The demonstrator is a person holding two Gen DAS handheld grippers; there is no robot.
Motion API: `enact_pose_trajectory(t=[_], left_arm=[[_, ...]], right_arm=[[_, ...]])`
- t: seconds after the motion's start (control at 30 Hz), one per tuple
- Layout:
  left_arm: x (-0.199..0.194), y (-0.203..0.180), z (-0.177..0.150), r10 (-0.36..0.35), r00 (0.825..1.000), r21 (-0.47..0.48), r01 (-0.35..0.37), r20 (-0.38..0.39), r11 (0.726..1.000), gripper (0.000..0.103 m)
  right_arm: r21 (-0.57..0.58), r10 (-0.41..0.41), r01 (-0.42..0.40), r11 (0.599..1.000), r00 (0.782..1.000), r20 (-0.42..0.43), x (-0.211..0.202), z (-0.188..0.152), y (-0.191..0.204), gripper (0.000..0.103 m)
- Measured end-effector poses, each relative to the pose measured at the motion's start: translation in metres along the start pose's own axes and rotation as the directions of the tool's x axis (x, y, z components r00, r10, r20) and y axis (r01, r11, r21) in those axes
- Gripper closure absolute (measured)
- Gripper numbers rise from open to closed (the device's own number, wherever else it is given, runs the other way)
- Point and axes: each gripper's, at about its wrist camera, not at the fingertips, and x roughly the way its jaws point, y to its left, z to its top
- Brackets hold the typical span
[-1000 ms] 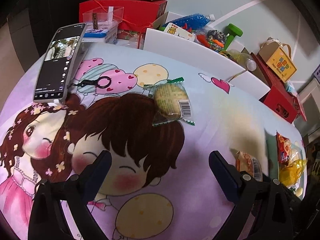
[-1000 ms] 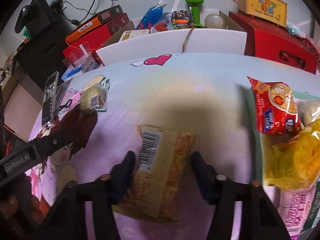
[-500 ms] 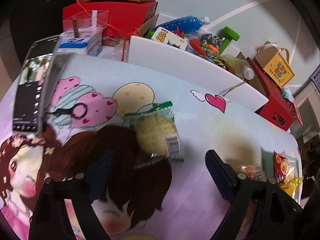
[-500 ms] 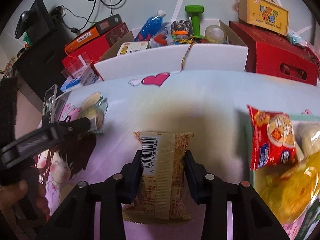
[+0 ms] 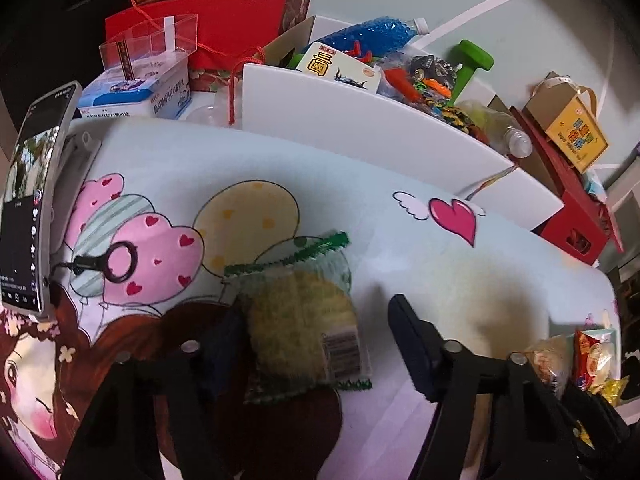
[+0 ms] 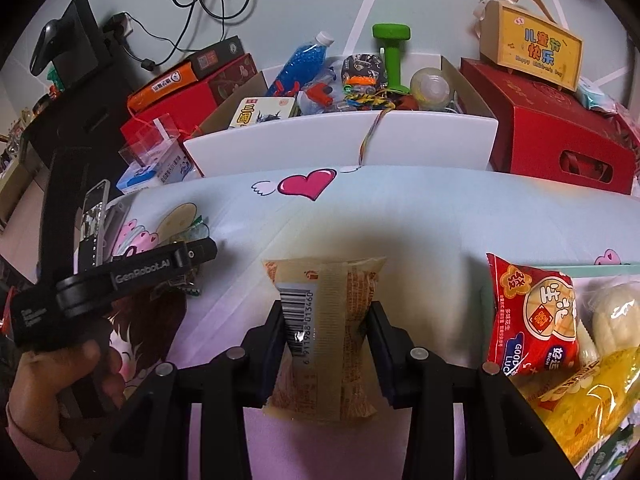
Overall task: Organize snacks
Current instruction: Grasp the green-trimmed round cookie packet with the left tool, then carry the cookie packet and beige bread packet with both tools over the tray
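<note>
On the desk (image 5: 400, 264), left gripper (image 5: 316, 344) fingers are spreading wide around the green-edged cake packet (image 5: 300, 320); right gripper (image 6: 326, 344) fingers are clamping the tan snack packet (image 6: 324, 336), lying beside the red packet (image 6: 532, 312).

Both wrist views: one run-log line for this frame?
left gripper: open, straddling green-edged cake packet | right gripper: shut on tan snack packet | red snack bag: in pile, right

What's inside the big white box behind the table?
The white box holds a bottle of blue beads, a green dumbbell, a card box and tangled small toys. Its front wall hides everything lower down.
</note>
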Motion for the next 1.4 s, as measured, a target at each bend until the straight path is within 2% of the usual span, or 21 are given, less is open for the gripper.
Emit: enact_pose_trajectory(t=[0.07,0.37,0.77,1.2,1.4], left_arm=[[0.001,0.001,0.0,0.025,1.0,0.004,-0.025,0.006,1.0,0.051],[-0.013,0.004,-0.011,-0.016,1.0,-0.015,0.017,0.023,1.0,0.052],[-0.07,-0.01,-0.049,-0.07,0.994,-0.031,0.072,0.085,0.997,0.052],[-0.117,-0.042,-0.095,-0.129,0.988,0.019,0.127,0.09,0.992,0.052],[-0.128,-0.059,-0.113,-0.168,0.982,0.055,0.163,0.085,0.985,0.052]], right_arm=[[-0.005,-0.002,0.002,1.0,1.0,-0.001,0.0,0.0,0.001,0.062],[-0.003,0.007,-0.006,1.0,1.0,0.011,-0.01,-0.001,0.001,0.064],[0.03,0.015,-0.017,0.999,0.999,0.046,-0.056,-0.022,-0.006,0.064],[0.065,-0.001,-0.004,0.998,0.996,0.09,-0.12,-0.057,-0.021,0.064],[0.076,-0.021,0.015,0.997,0.997,0.076,-0.134,-0.077,-0.03,0.064]])
